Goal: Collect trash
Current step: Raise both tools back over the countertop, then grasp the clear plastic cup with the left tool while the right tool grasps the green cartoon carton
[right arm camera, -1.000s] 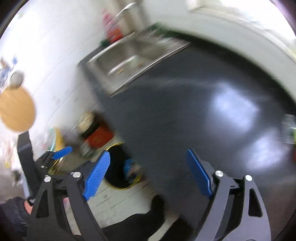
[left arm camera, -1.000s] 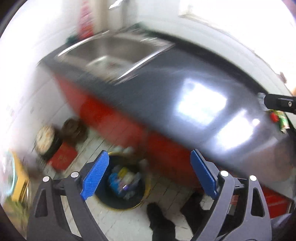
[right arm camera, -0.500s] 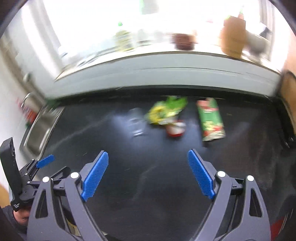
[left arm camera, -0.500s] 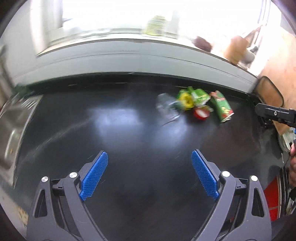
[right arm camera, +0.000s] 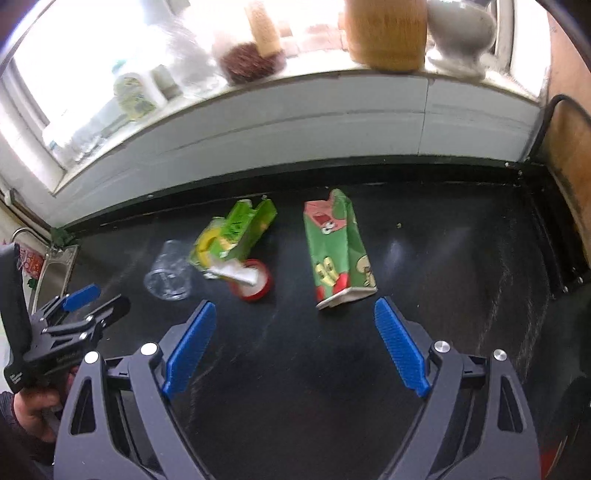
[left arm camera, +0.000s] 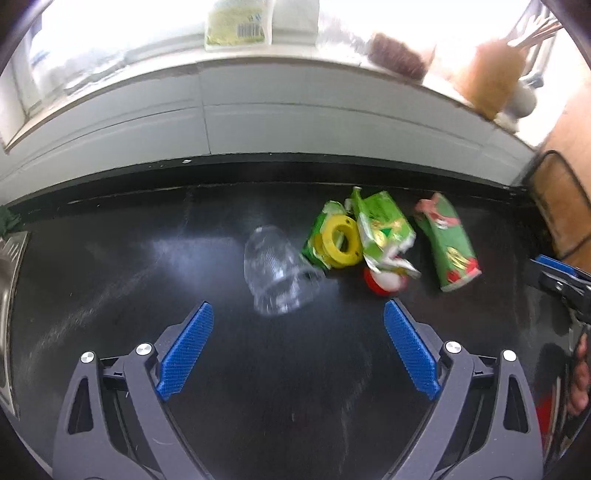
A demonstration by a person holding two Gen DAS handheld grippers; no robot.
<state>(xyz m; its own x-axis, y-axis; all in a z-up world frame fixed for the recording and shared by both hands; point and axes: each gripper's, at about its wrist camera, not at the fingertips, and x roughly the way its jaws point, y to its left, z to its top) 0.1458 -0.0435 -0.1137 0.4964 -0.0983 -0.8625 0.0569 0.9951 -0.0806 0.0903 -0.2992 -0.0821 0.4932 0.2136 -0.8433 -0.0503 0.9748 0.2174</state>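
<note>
1. Both tools are empty with their blue pads spread wide. The left tool point(left arm camera: 297, 349) hangs low in its frame, lined up with the clear plastic cup point(left arm camera: 277, 272); the right tool point(right arm camera: 295, 347) sits below the green carton point(right arm camera: 338, 251). That pairing suggests each is aimed at its own piece of trash.
2. The trash lies in a loose cluster near the back edge of the counter point(left arm camera: 110, 280). The cup is on its side, mouth toward the lower frame, which should let one pad slip in. Just right of it are a yellow tape roll point(left arm camera: 341, 240) resting on a crumpled green wrapper point(left arm camera: 382, 221), and a red lid point(left arm camera: 380, 284) partly under white paper.
3. The green carton lies flat, apart from the rest, at centre of the right view.
4. The counter is black and glossy, showing scuffs and window glare. A sink edge point(left arm camera: 9, 258) shows at far left.
5. A grey tiled ledge runs above, with a windowsill holding a brown brush point(right arm camera: 251, 61), a wooden jar point(right arm camera: 386, 33) and a white pot point(right arm camera: 460, 35).
</note>
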